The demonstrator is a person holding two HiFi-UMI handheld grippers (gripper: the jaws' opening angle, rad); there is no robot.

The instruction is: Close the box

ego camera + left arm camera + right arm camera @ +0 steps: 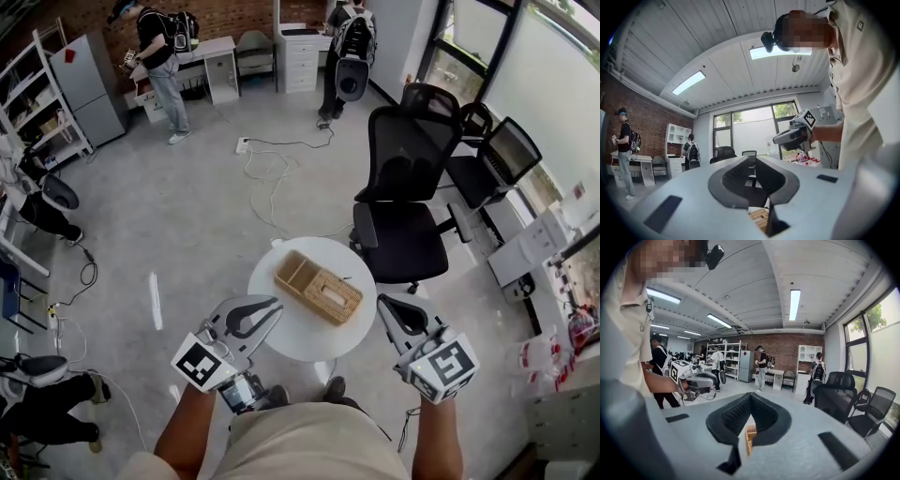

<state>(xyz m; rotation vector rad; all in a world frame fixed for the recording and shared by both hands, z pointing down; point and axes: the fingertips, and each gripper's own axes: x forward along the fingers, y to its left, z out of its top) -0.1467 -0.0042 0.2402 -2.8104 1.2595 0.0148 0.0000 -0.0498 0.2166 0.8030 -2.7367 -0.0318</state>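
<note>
An oblong woven wicker box [319, 286] lies slantwise in the middle of the round white table [298, 336]. Its far-left end shows an open hollow; the rest has a flat woven top. My left gripper [277, 306] hovers over the table's near-left rim, fingertips together, nothing in them. My right gripper [382, 302] hangs at the near-right rim, shut and empty. Both stand apart from the box. In the left gripper view a bit of wicker box [757, 216] shows below the closed left gripper [752, 159]. The right gripper view shows the wicker box [750, 434] under the right gripper [750, 394].
A black office chair [403, 187] stands just beyond the table, with more chairs [487, 155] at the right. White cables [267, 173] trail over the floor. Two people [159, 66] stand at desks at the far wall. A white cabinet [530, 248] sits at the right.
</note>
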